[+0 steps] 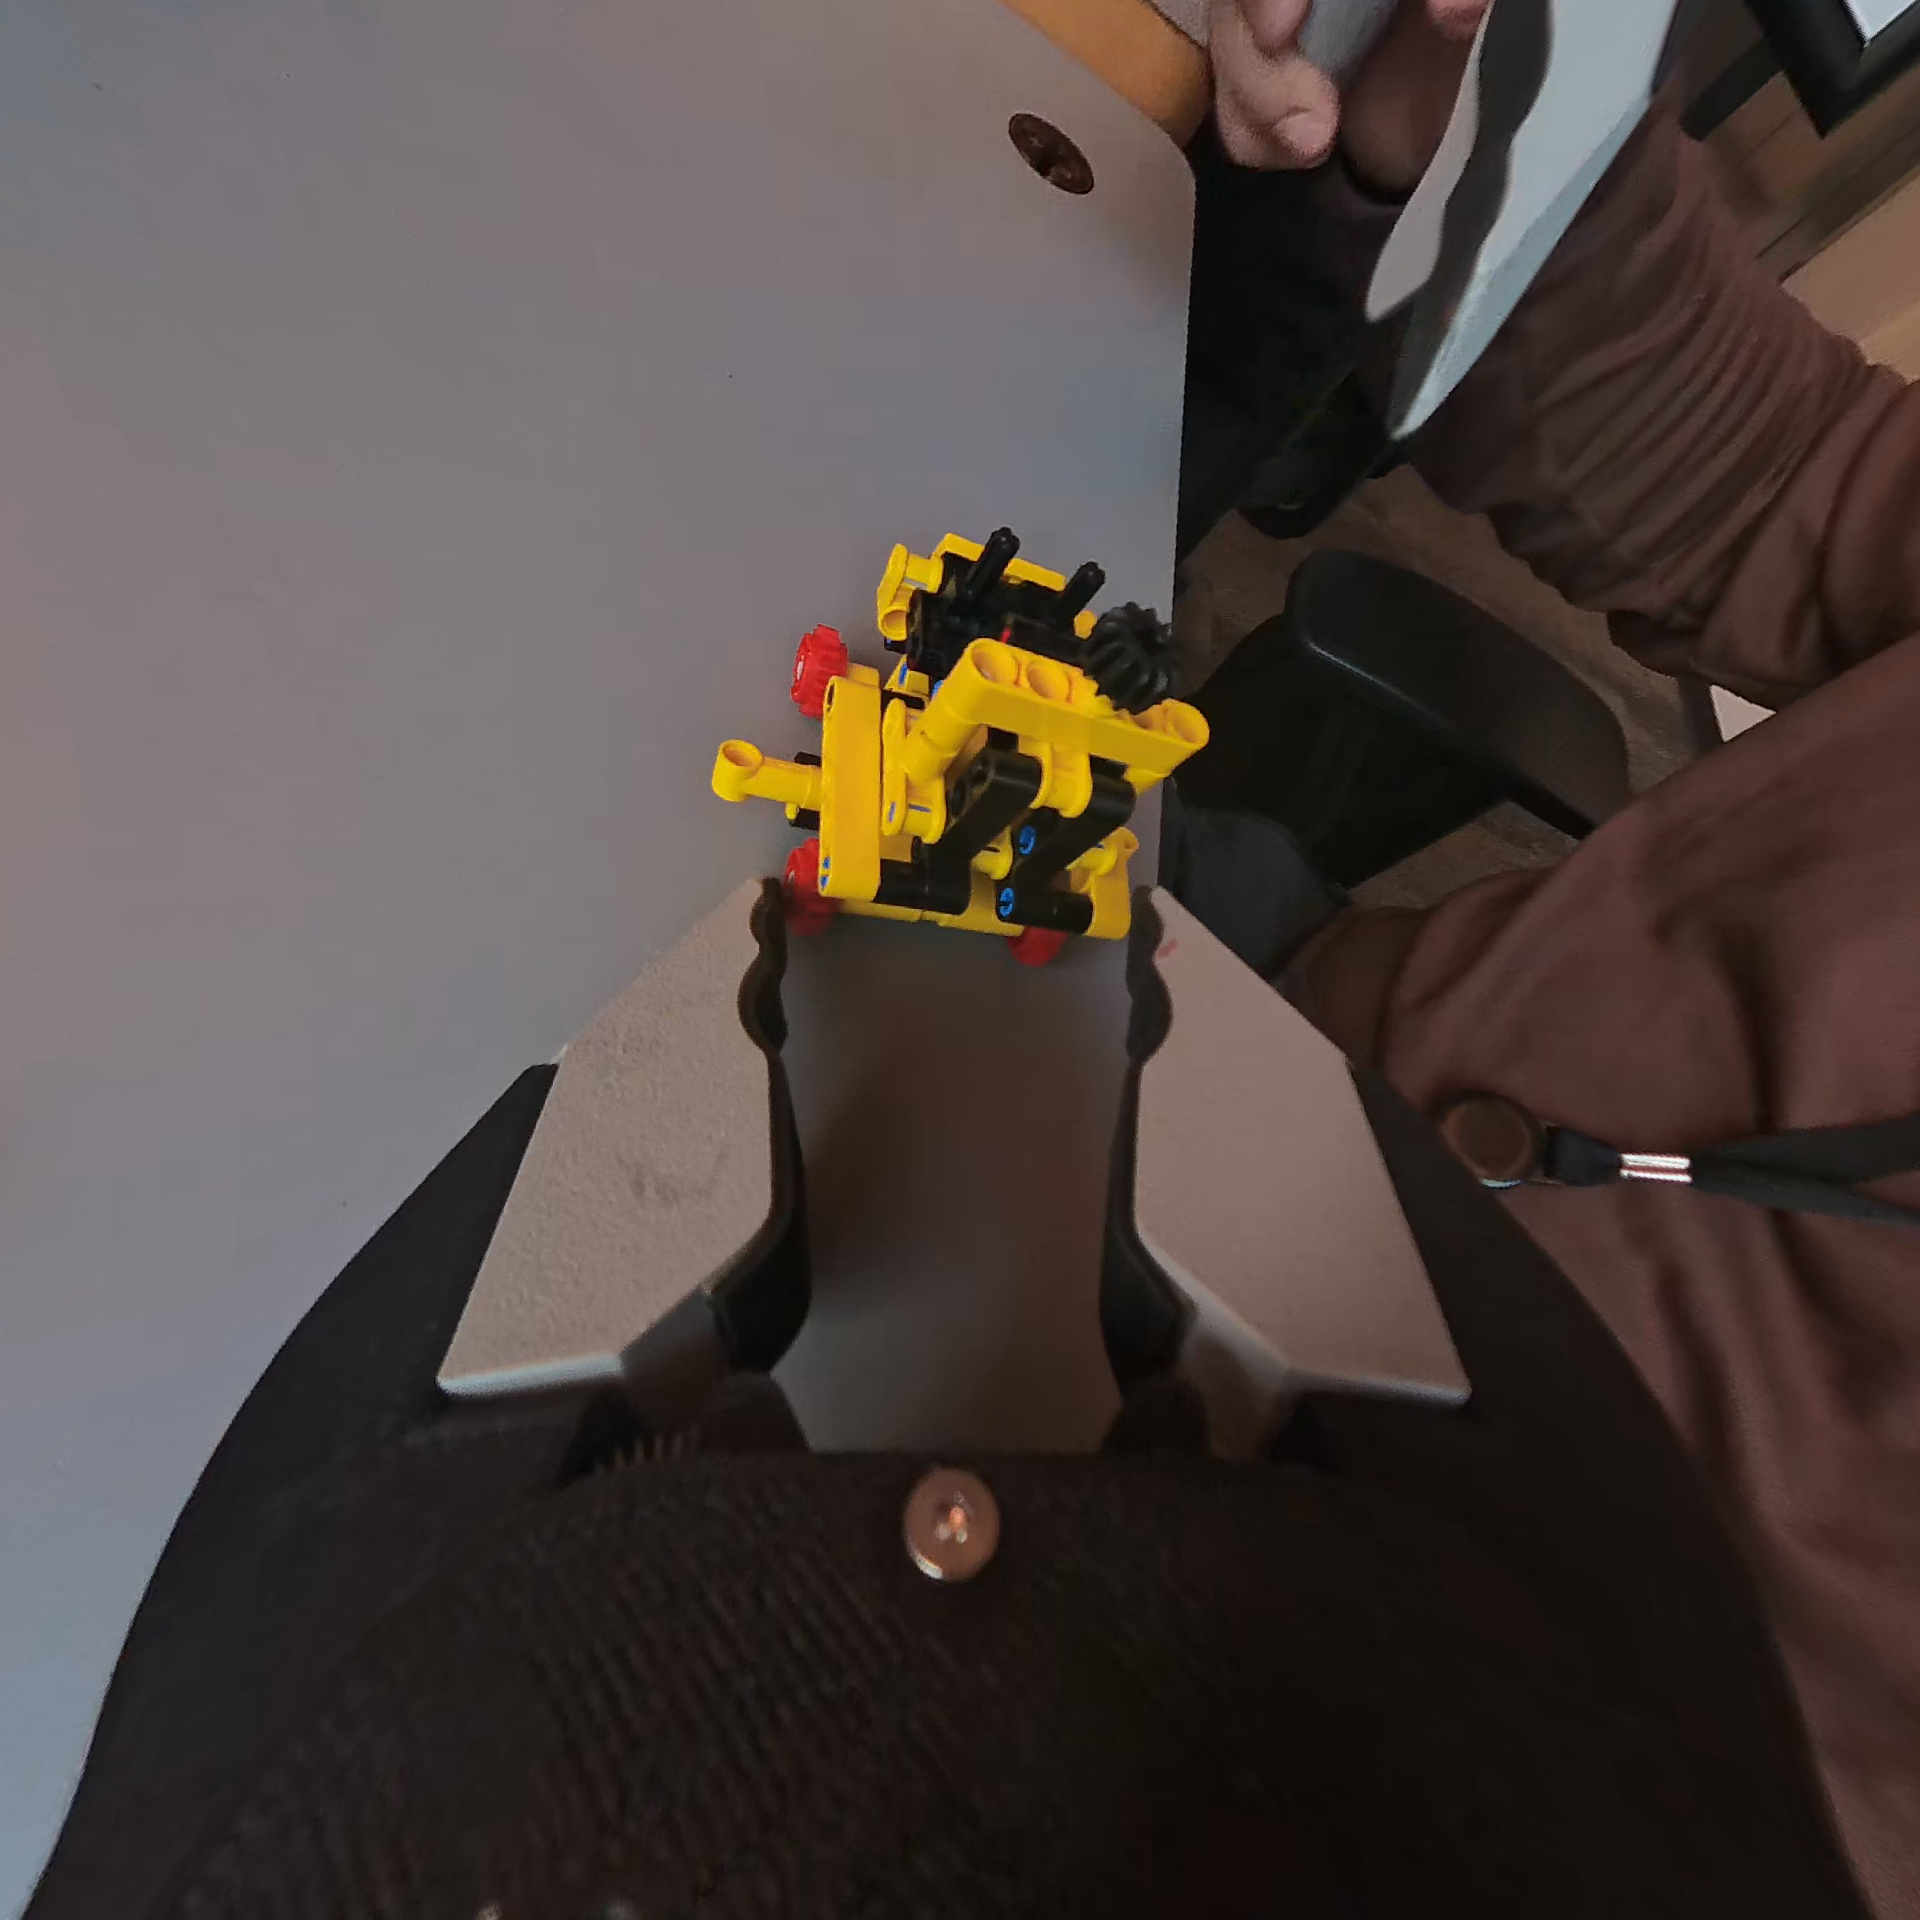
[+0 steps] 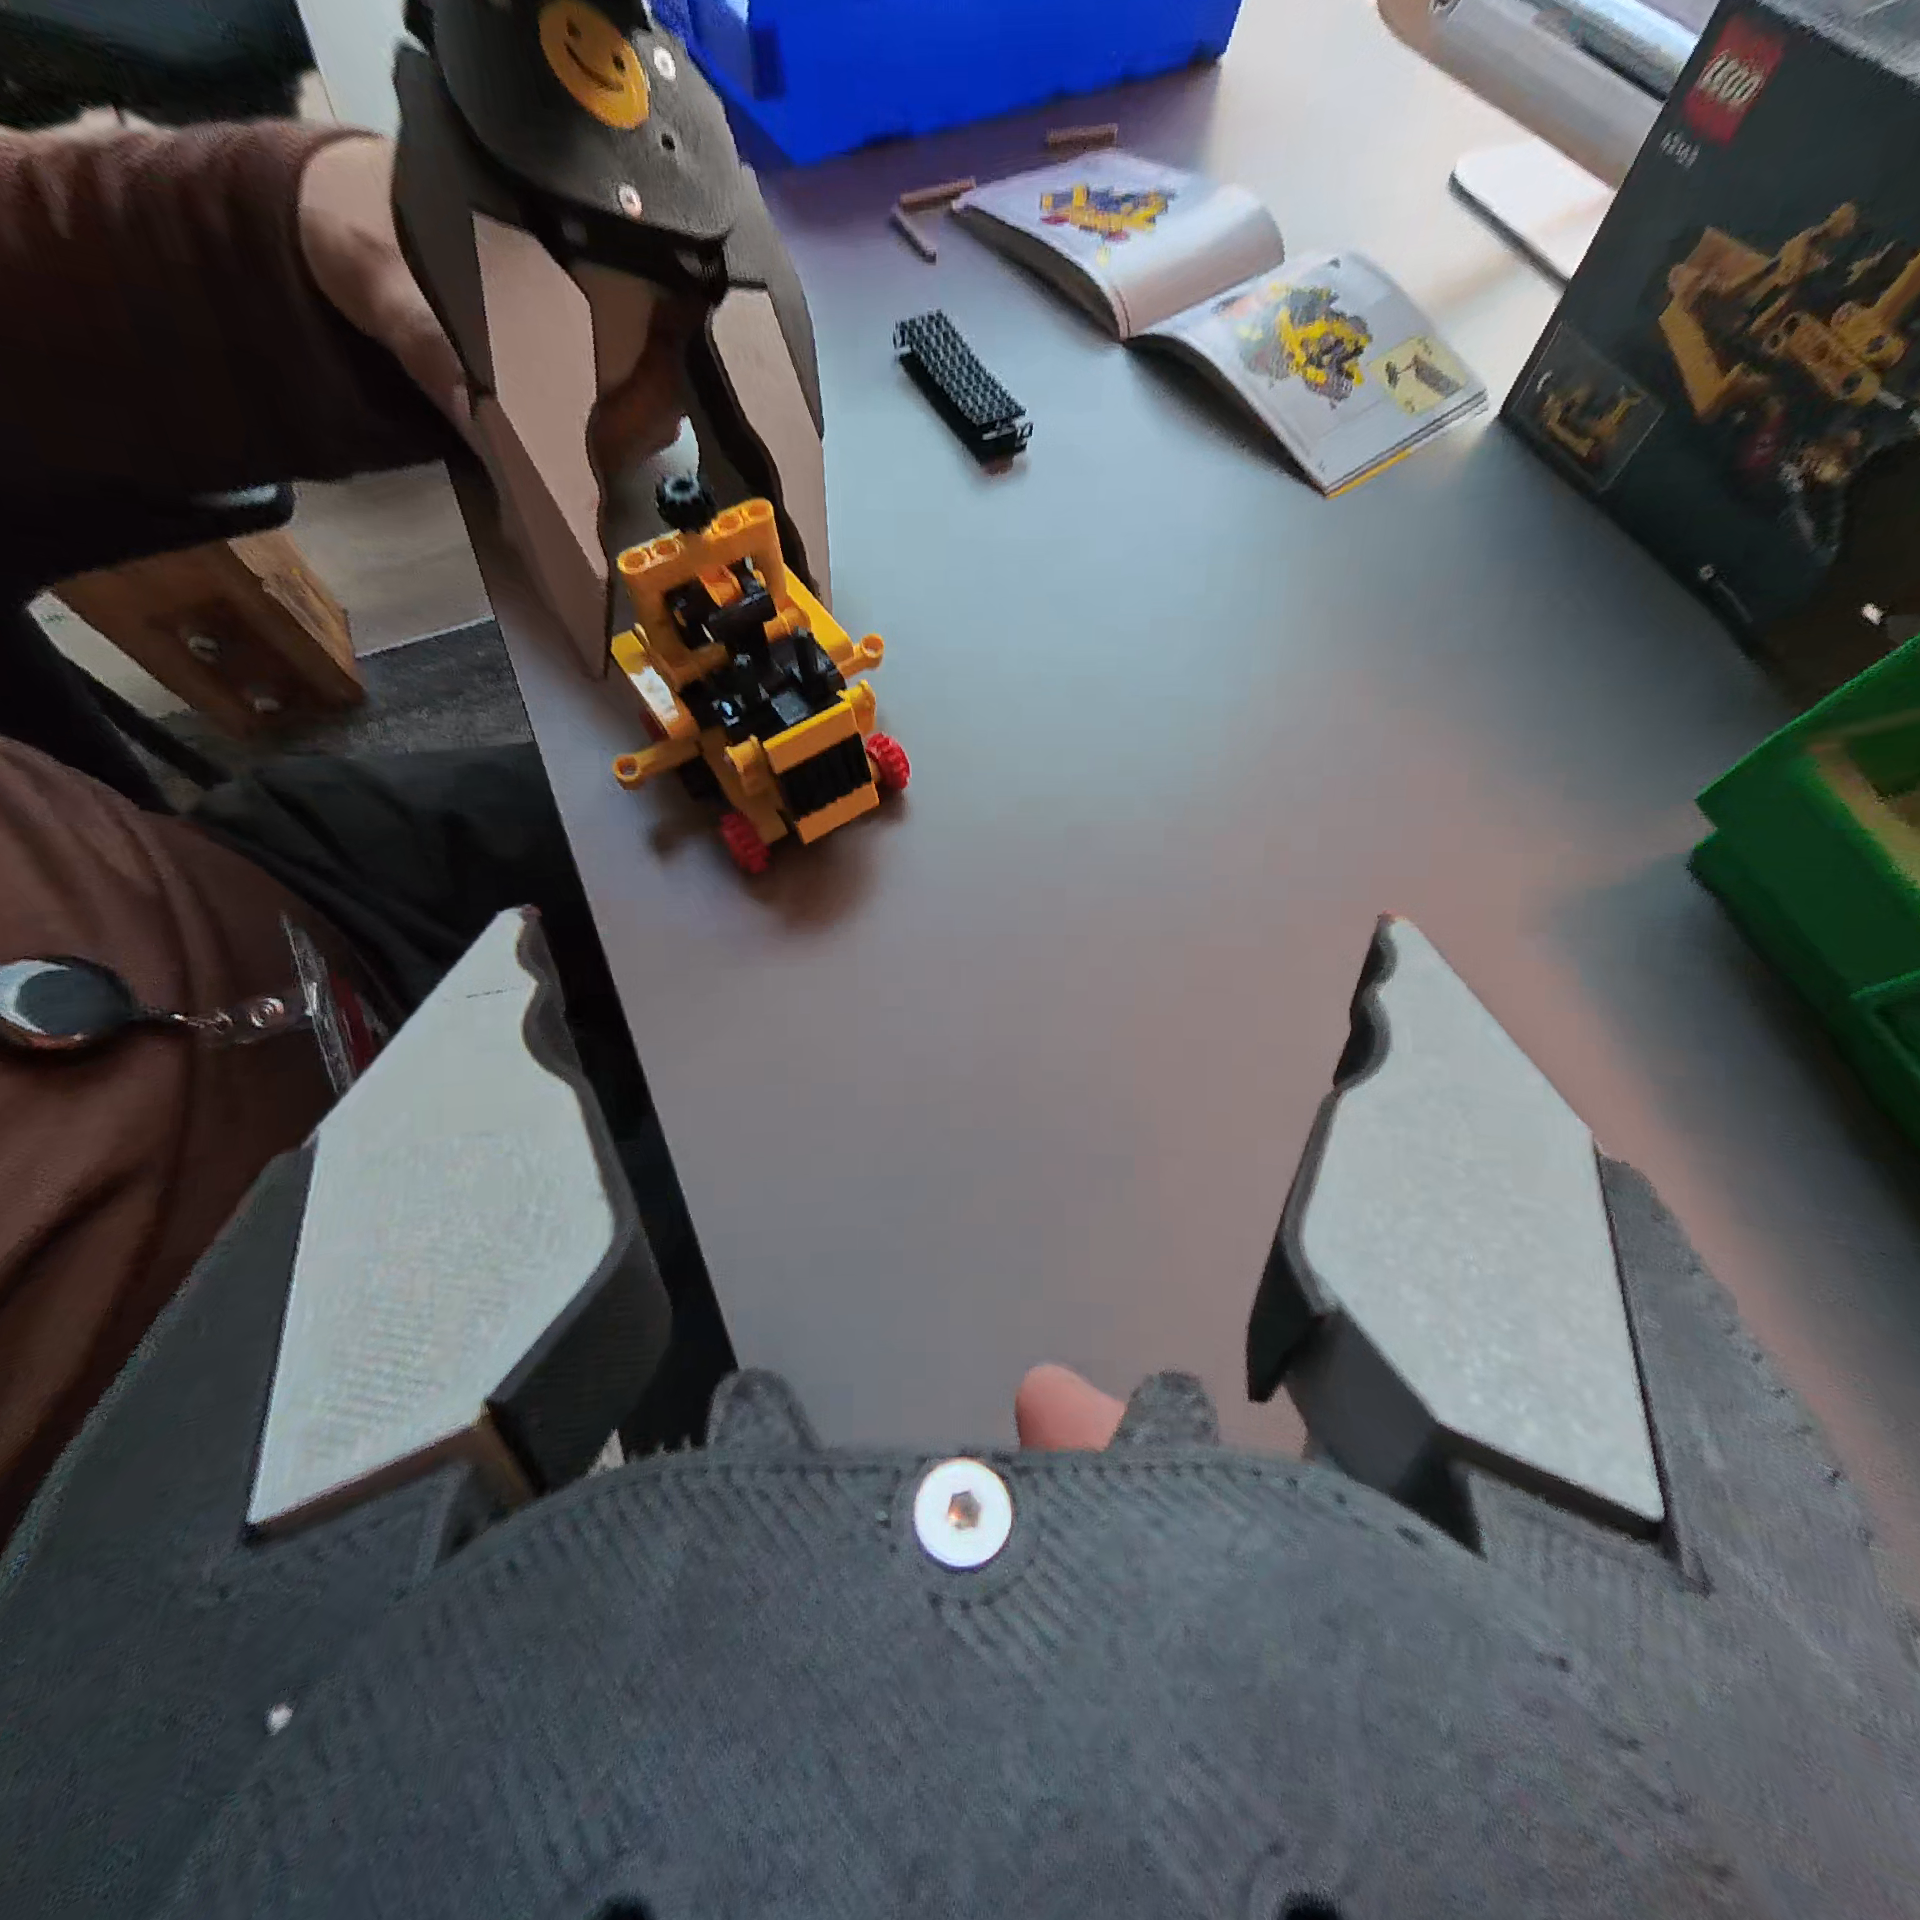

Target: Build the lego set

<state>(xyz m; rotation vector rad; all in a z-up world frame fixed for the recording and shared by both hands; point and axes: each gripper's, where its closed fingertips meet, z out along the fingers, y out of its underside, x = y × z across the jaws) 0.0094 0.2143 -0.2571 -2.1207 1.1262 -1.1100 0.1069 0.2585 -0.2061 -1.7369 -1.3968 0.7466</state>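
Lego model [image 1: 961, 769] between left claw [image 1: 951, 914] tips

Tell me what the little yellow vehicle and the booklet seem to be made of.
The yellow vehicle looks like hard, glossy moulded plastic: saturated colour, crisp holes and studs. The booklet looks like slightly glossy printed paper: thin pages that curve open.

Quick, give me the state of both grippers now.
Left gripper: open, fingertips either side of the yellow-and-black lego vehicle; whether they touch it cannot be told.
Right gripper: open wide, holding nothing.
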